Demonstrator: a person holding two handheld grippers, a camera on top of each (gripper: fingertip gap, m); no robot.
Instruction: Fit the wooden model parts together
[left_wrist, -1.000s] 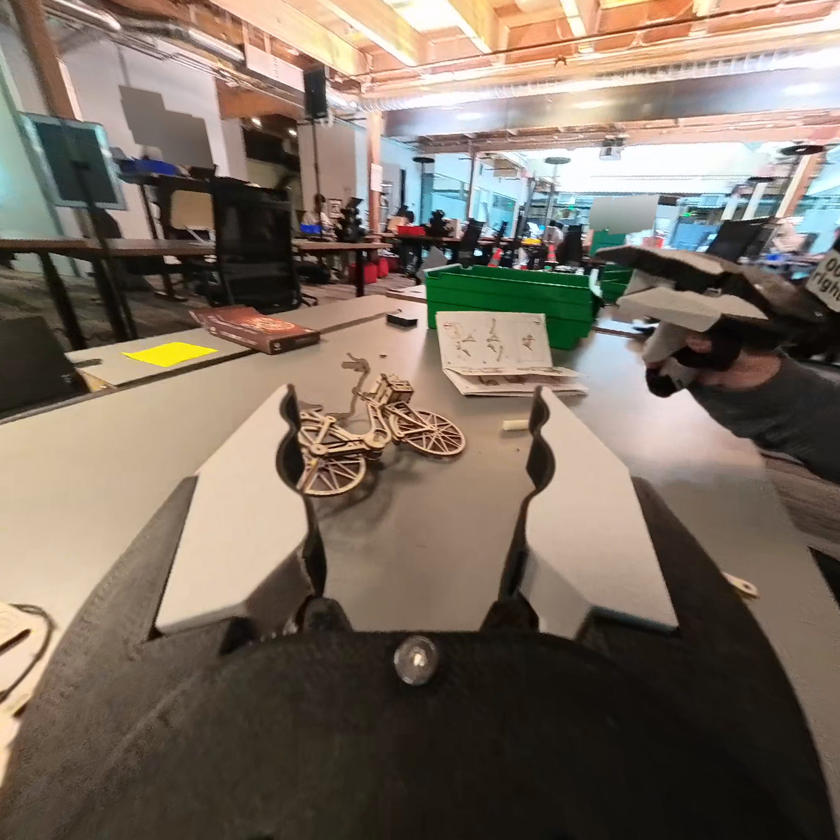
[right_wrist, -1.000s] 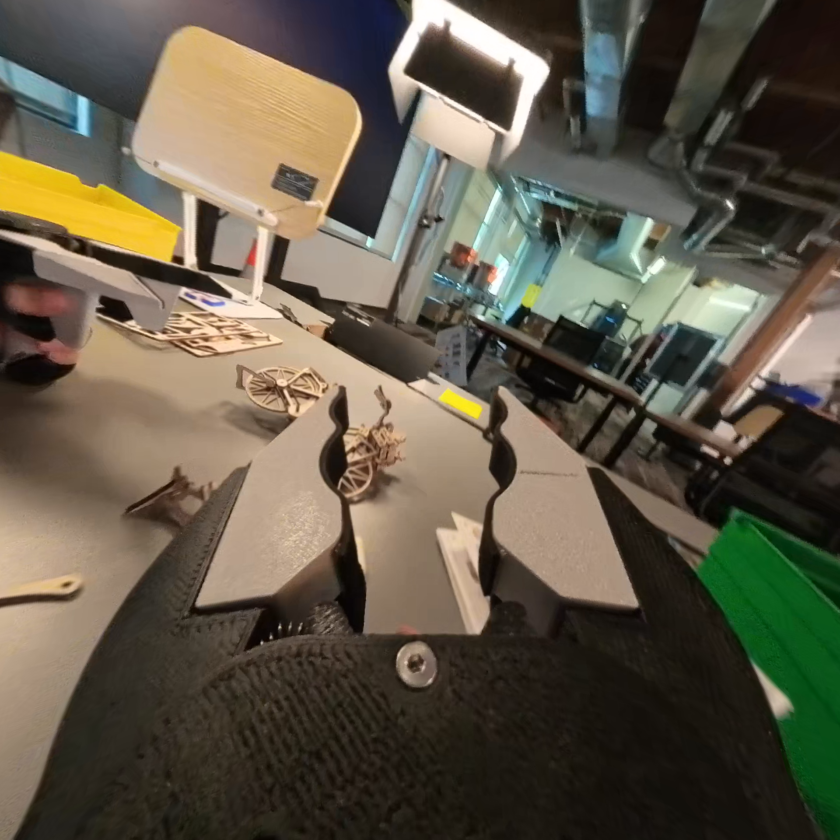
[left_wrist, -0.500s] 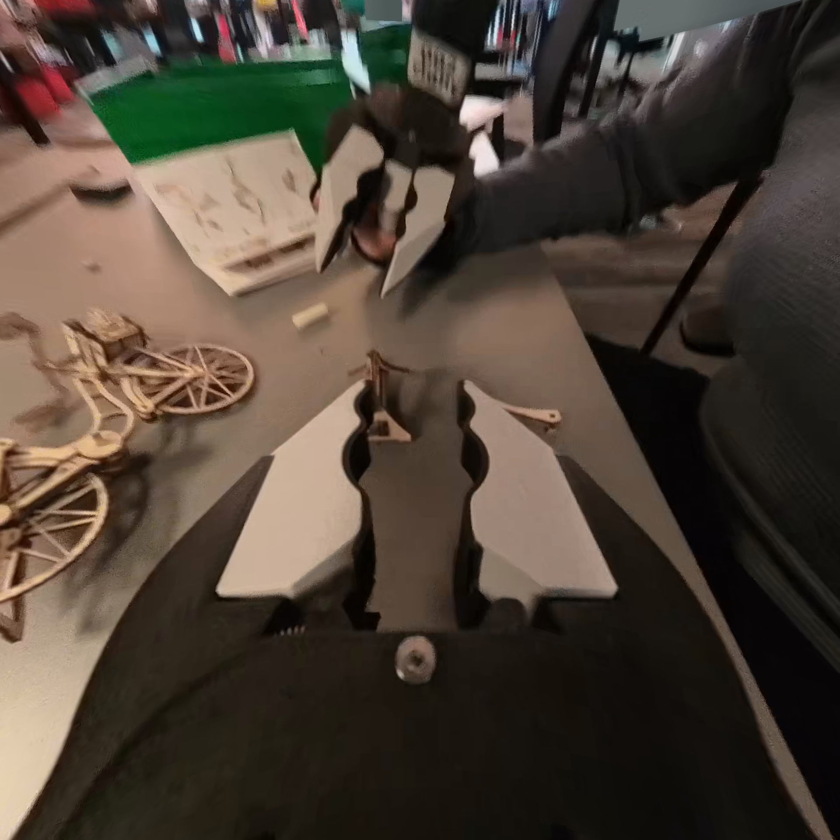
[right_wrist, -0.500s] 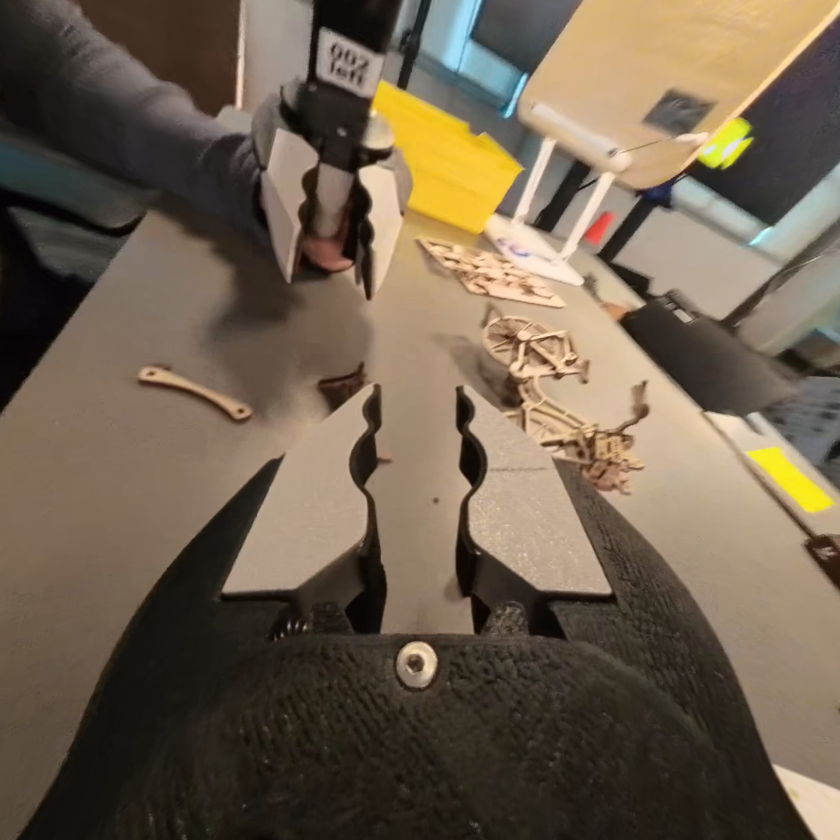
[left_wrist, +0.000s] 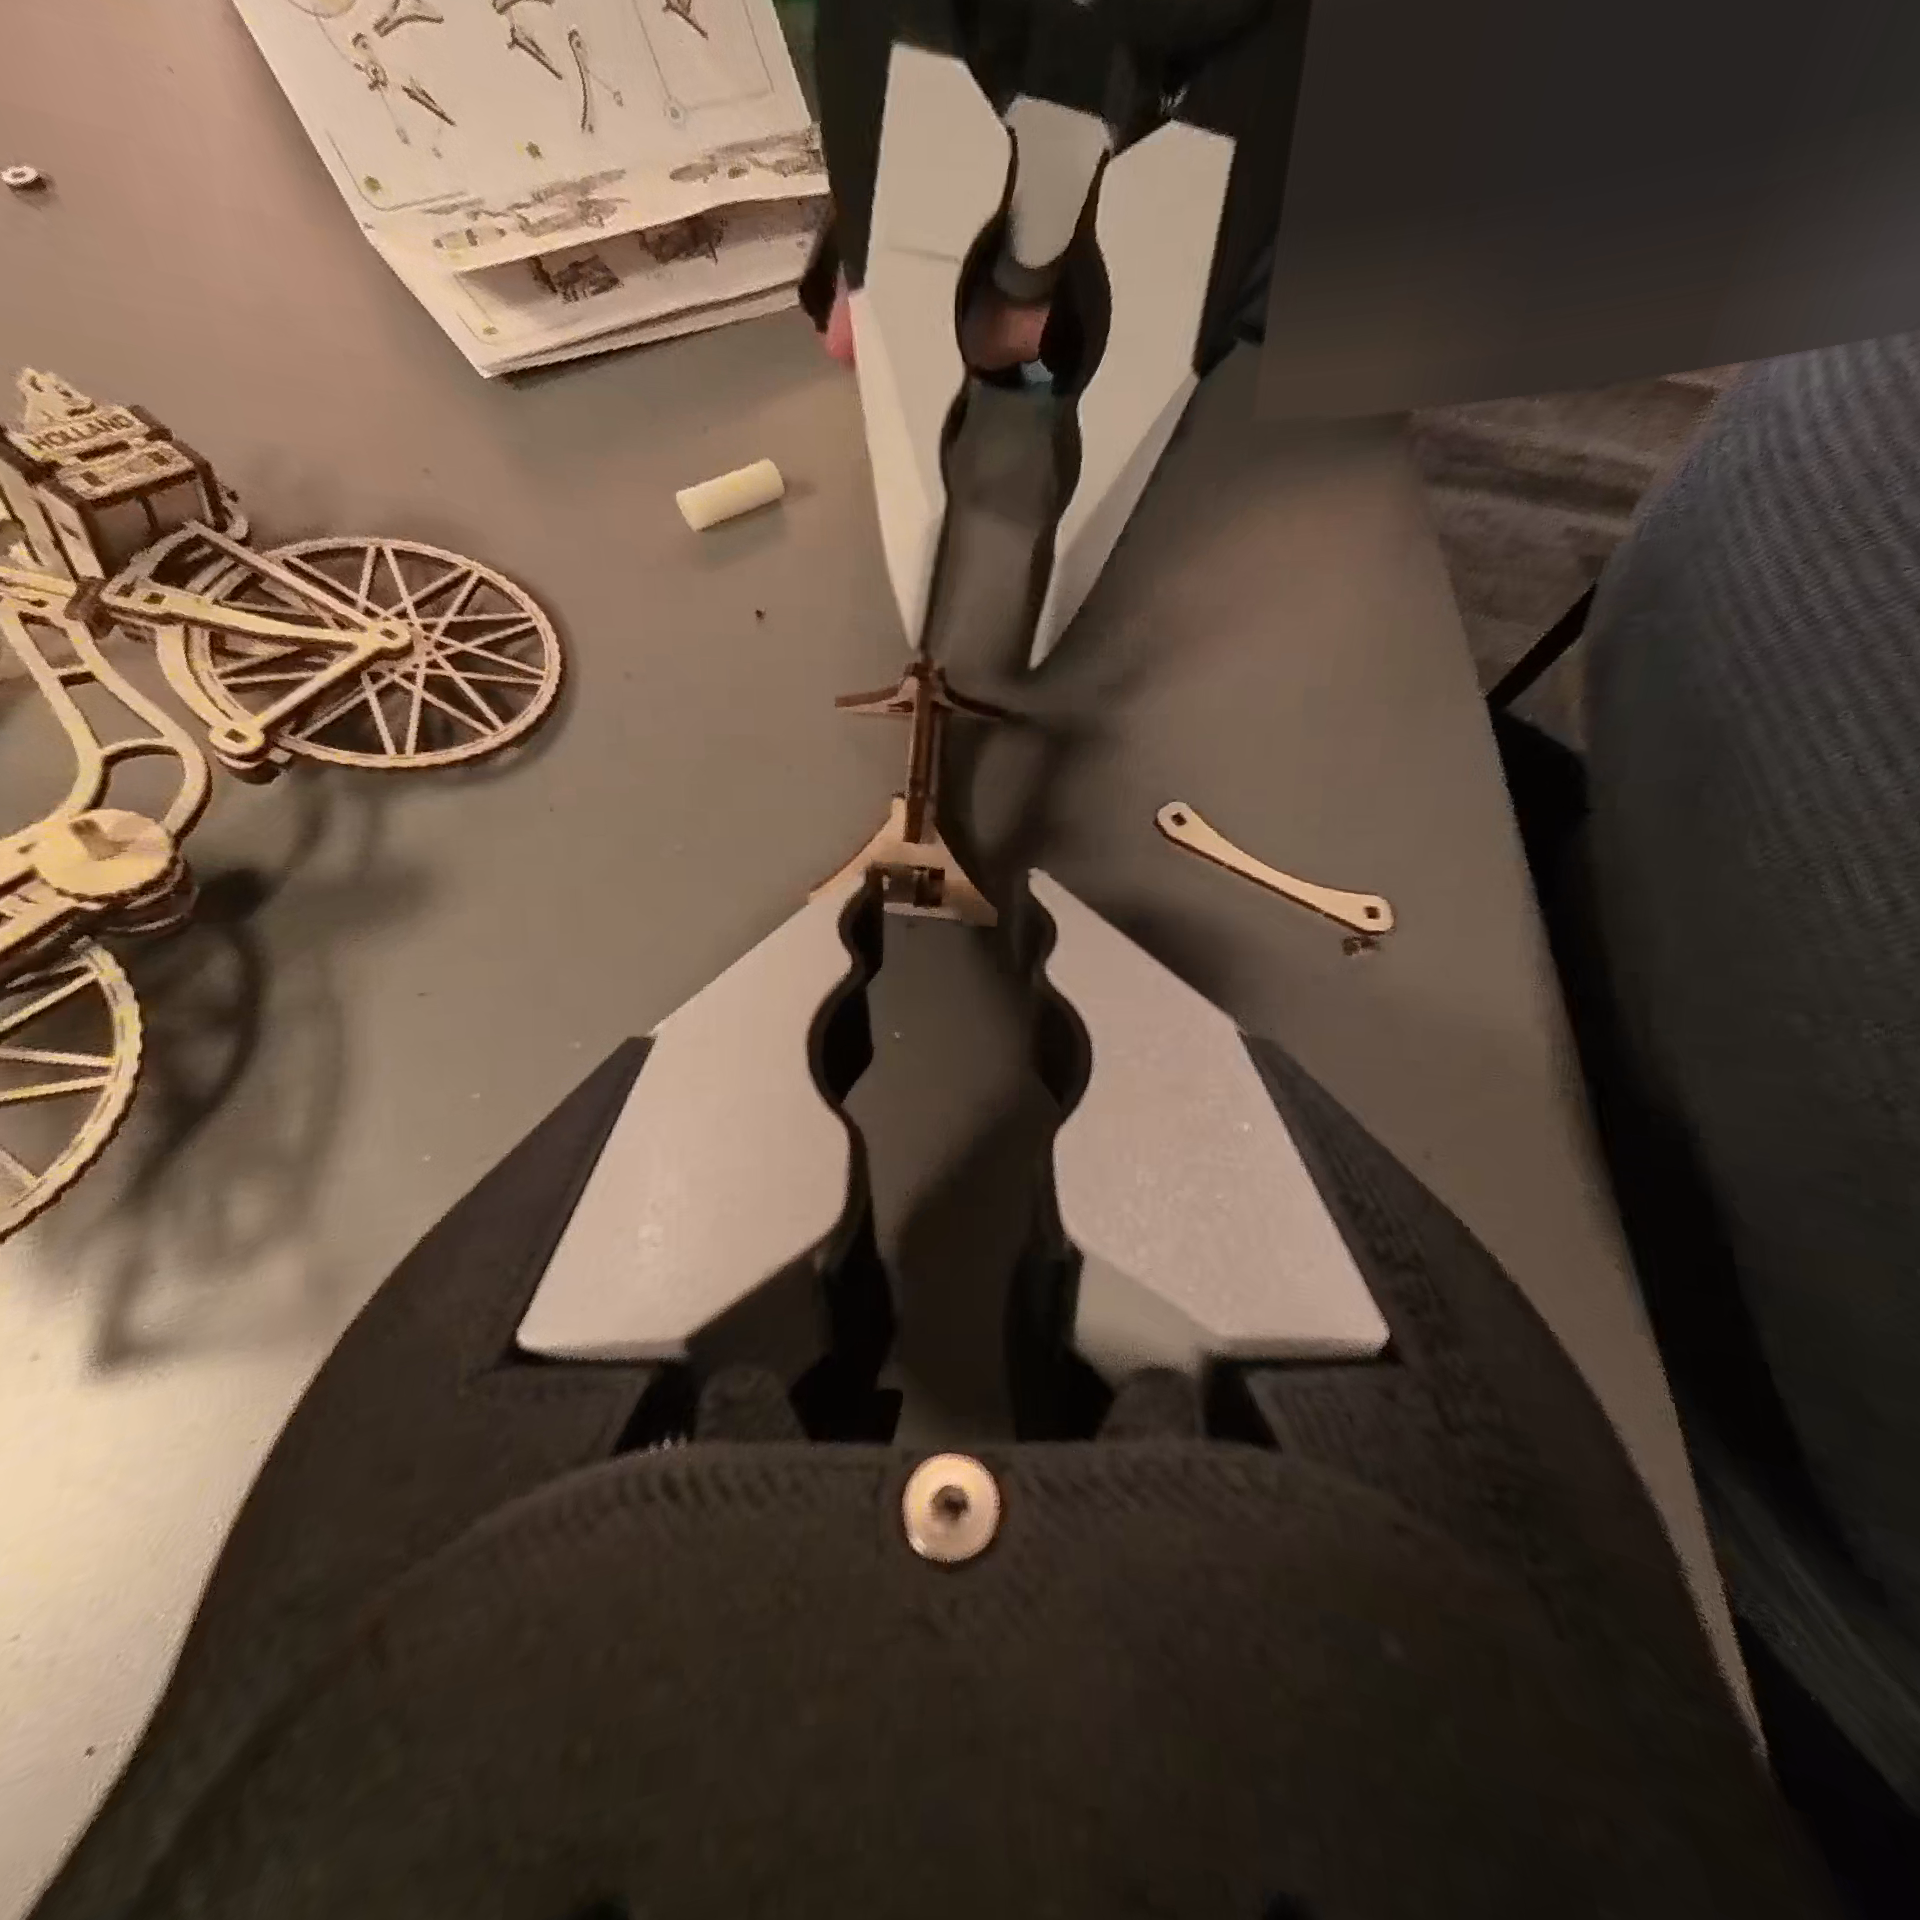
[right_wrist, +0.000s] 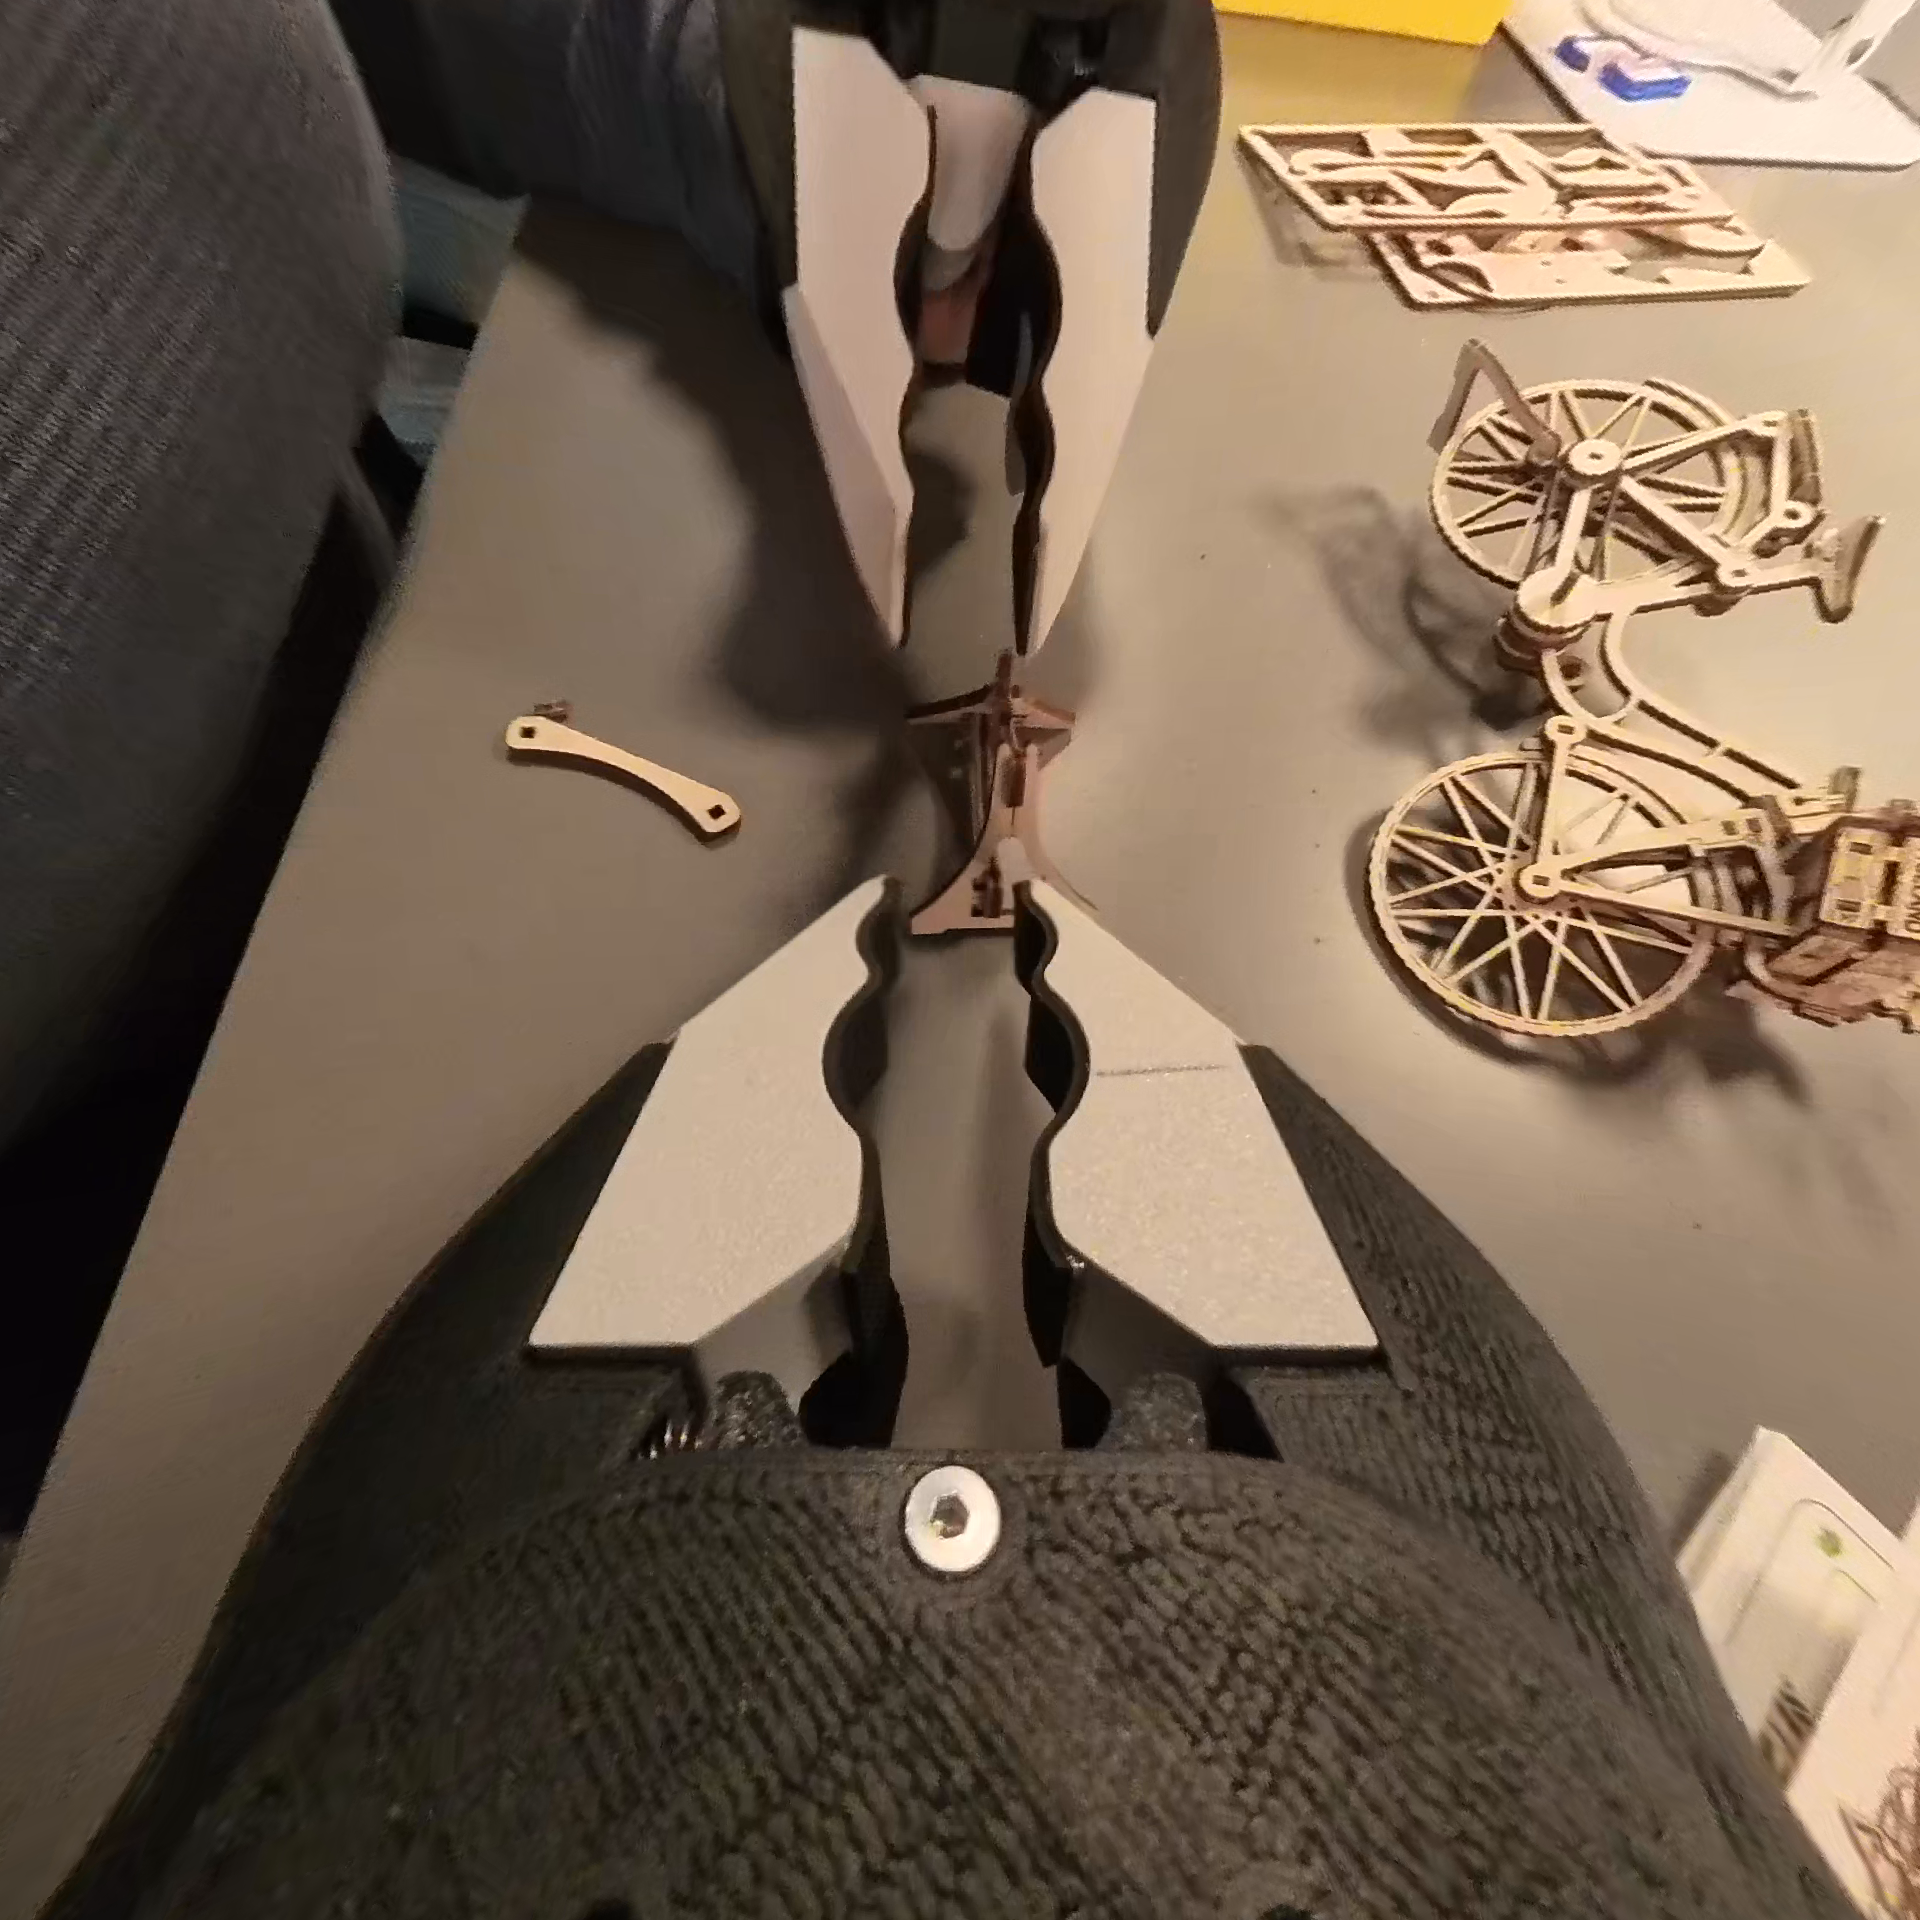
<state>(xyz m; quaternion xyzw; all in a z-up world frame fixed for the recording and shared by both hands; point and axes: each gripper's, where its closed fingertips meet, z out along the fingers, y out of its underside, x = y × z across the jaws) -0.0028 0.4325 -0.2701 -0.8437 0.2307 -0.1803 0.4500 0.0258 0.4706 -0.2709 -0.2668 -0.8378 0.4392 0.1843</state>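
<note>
A small dark wooden sub-assembly (left_wrist: 916, 790) lies on the grey table (left_wrist: 623, 987) between my two grippers, which face each other. My left gripper (left_wrist: 951, 896) is narrowly open, with the piece's near end between its tips. My right gripper (left_wrist: 977, 644) is narrowly open at the far end. In the right wrist view the same piece (right_wrist: 987, 790) reaches into my right gripper (right_wrist: 956, 888), and the left gripper (right_wrist: 961, 639) stands just beyond it. A flat curved wooden link (left_wrist: 1273, 868) lies loose beside them; it also shows in the right wrist view (right_wrist: 621, 767).
A built wooden bicycle (left_wrist: 312, 665) (right_wrist: 1558, 831) lies on the table to one side. Instruction sheets (left_wrist: 561, 166), a small cream cylinder (left_wrist: 730, 495) and wooden part sheets (right_wrist: 1507, 208) lie farther off. A person's dark clothing (left_wrist: 1766, 935) borders the table edge.
Both grippers have swung from looking across the room down to the table, moved toward each other, narrowed their jaws and come to the ends of the small wooden piece.
</note>
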